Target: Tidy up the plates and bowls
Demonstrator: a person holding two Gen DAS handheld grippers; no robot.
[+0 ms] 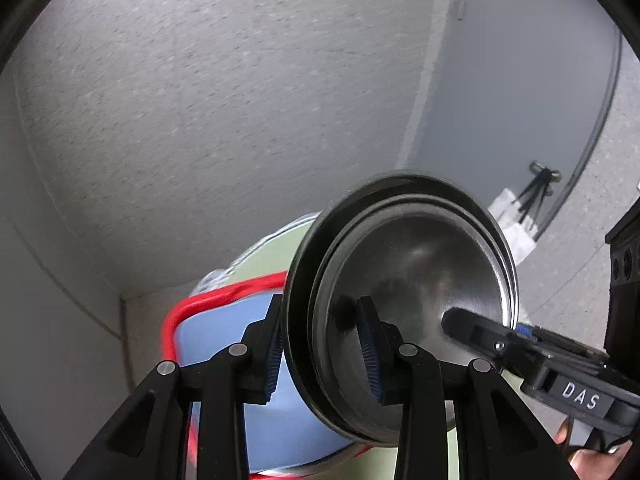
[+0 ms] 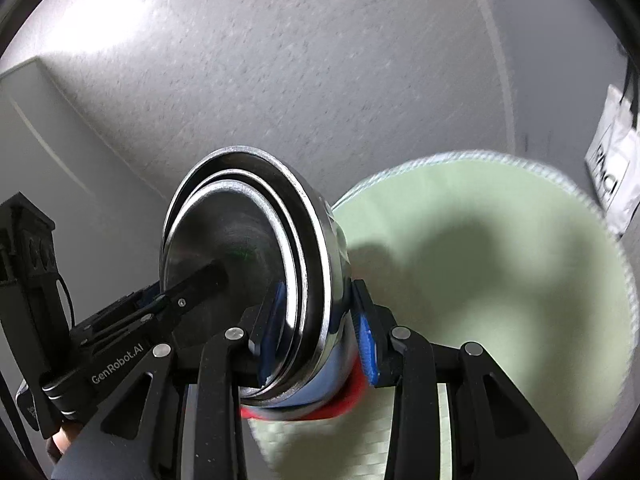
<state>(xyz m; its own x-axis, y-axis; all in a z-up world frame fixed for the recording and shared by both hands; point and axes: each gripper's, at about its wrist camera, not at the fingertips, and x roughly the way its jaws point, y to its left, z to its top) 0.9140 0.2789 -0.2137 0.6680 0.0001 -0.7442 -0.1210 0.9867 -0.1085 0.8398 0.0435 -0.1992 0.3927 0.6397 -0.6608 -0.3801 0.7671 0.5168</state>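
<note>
A stack of nested steel bowls (image 1: 408,280) is held up in the air between both grippers, seen with its hollow side toward the cameras. My left gripper (image 1: 320,340) is shut on the stack's left rim, one blue pad outside and one inside. My right gripper (image 2: 320,320) is shut on the opposite rim of the same stack (image 2: 240,240). Each gripper shows in the other's view: the right gripper (image 1: 488,326) reaches in from the right, the left gripper (image 2: 180,284) from the left. Below lies a blue basin with a red rim (image 1: 224,344).
A round pale-green table (image 2: 500,280) lies under the stack, with speckled grey floor (image 1: 200,100) beyond it. A grey door (image 1: 520,80) with a white bag (image 1: 516,224) on its handle stands at the right. A black device (image 1: 624,264) sits at the right edge.
</note>
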